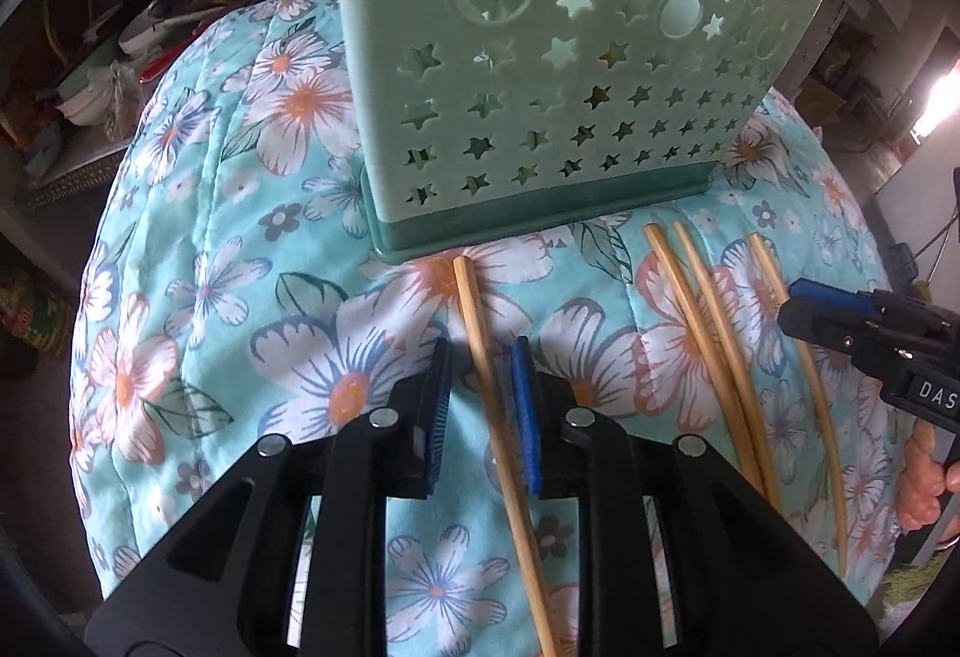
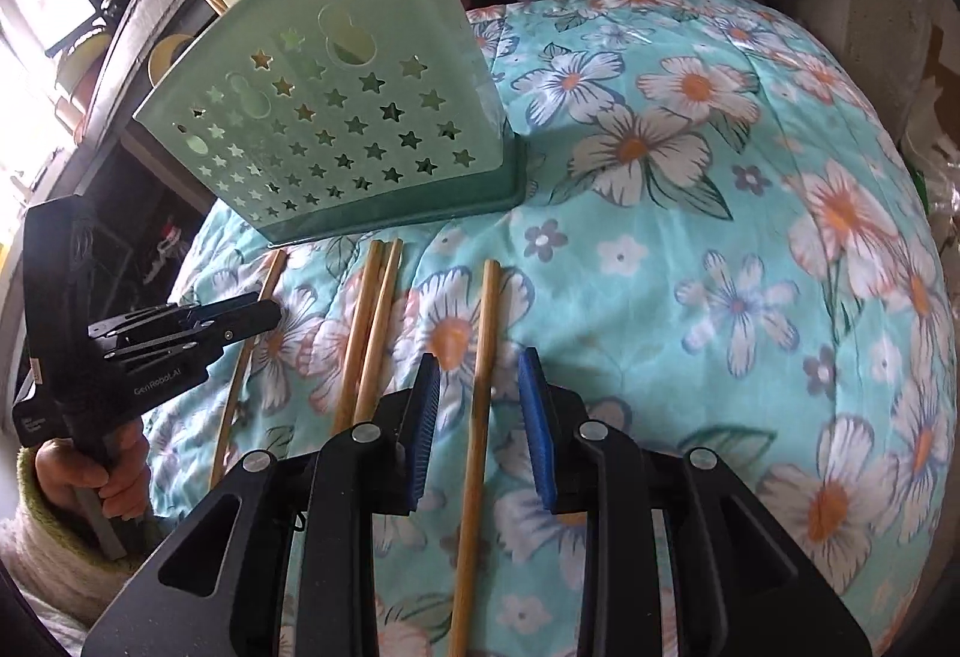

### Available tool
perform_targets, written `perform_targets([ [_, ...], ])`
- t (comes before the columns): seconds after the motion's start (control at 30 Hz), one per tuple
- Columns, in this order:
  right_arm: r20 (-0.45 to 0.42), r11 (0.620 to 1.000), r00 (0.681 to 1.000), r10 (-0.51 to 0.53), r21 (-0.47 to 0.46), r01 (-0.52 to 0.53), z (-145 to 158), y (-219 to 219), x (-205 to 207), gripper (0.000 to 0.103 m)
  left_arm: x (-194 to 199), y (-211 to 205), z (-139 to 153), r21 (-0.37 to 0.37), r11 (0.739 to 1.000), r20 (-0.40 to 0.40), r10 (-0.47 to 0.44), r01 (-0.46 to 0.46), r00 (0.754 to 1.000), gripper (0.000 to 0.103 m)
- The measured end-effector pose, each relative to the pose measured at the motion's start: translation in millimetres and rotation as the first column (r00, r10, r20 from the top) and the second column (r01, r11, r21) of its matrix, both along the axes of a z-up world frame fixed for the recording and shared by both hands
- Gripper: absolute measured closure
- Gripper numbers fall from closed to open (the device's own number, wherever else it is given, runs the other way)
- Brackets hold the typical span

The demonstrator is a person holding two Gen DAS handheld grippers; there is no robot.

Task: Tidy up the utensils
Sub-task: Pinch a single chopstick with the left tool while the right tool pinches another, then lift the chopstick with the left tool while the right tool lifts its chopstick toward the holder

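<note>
Your left gripper point(image 1: 480, 357) stands narrowly apart astride one chopstick point(image 1: 480, 333), pads not pressing it. Your right gripper point(image 2: 480, 369) straddles another chopstick point(image 2: 483, 357) the same way. Each stick runs lengthwise from the frame's bottom up toward the green holder point(image 1: 540, 75) at upper centre. A pair of chopsticks point(image 2: 369, 321) lies between them.
</note>
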State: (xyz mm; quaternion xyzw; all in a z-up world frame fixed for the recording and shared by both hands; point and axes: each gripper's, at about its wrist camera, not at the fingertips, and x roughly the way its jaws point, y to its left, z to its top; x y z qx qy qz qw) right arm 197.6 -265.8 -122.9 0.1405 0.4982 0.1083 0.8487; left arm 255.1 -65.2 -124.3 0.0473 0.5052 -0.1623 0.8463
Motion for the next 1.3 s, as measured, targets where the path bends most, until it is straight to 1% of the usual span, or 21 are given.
perform_targets([
  [0.1, 0.007, 1.000, 1.000, 0.005, -0.023, -0.005, -3.1, 3.0, 6.3, 0.076, 1.0, -12.3, -2.0, 0.060, 0.998, 0.039, -0.010, 0.008, 0.999, 0.084],
  [0.13, 0.009, 1.000, 1.000, 0.003, -0.026, -0.003, -4.3, 3.0, 7.8, 0.078, 1.5, -16.4, -2.5, 0.074, 0.997, 0.048, -0.012, 0.008, 0.999, 0.084],
  [0.17, 0.010, 0.999, 1.000, 0.002, -0.034, -0.001, -4.9, 3.3, 8.5, 0.087, 1.6, -20.5, -2.5, 0.084, 0.996, 0.054, -0.013, 0.008, 0.998, 0.085],
  [0.2, 0.013, 0.999, 1.000, -0.002, -0.048, 0.002, -5.3, 3.5, 8.9, 0.092, 1.4, -24.4, -2.8, 0.095, 0.995, 0.062, -0.015, 0.009, 0.998, 0.086],
  [0.23, 0.009, 0.999, 1.000, -0.001, -0.048, 0.002, -5.6, 3.1, 9.0, 0.094, 0.9, -27.2, -2.8, 0.105, 0.994, 0.072, -0.019, 0.012, 0.997, 0.090],
  [0.27, 0.009, 0.999, 1.000, -0.004, -0.036, 0.005, -5.9, 1.4, 8.4, 0.095, -0.7, -32.6, -3.8, 0.113, 0.994, 0.077, -0.023, 0.014, 0.997, 0.093],
  [0.43, 0.007, 1.000, 1.000, -0.016, -0.010, 0.016, -3.2, -4.2, 1.8, 0.097, -8.4, -45.1, -5.1, 0.127, 0.992, 0.091, -0.025, 0.013, 0.996, 0.098],
  [0.53, 0.006, 1.000, 1.000, -0.012, -0.012, 0.012, 0.2, -2.8, -1.8, 0.097, -14.3, -46.6, -2.9, 0.128, 0.992, 0.093, -0.027, 0.014, 0.995, 0.098],
  [0.63, -0.008, 1.000, 1.000, -0.005, -0.013, 0.005, 1.2, -1.1, -0.7, 0.097, -8.7, -43.9, -2.7, 0.134, 0.991, 0.093, -0.029, 0.017, 0.995, 0.098],
  [0.8, -0.025, 0.999, 1.000, 0.006, -0.038, -0.006, -0.4, 3.4, 3.9, 0.096, -15.0, -40.9, -2.0, 0.146, 0.989, 0.093, -0.032, 0.018, 0.995, 0.097],
  [1.3, -0.054, 0.996, 0.998, 0.020, -0.080, -0.025, -7.0, 12.6, 20.1, 0.095, -8.4, -44.8, -6.4, 0.160, 0.987, 0.107, -0.041, 0.023, 0.993, 0.097],
])
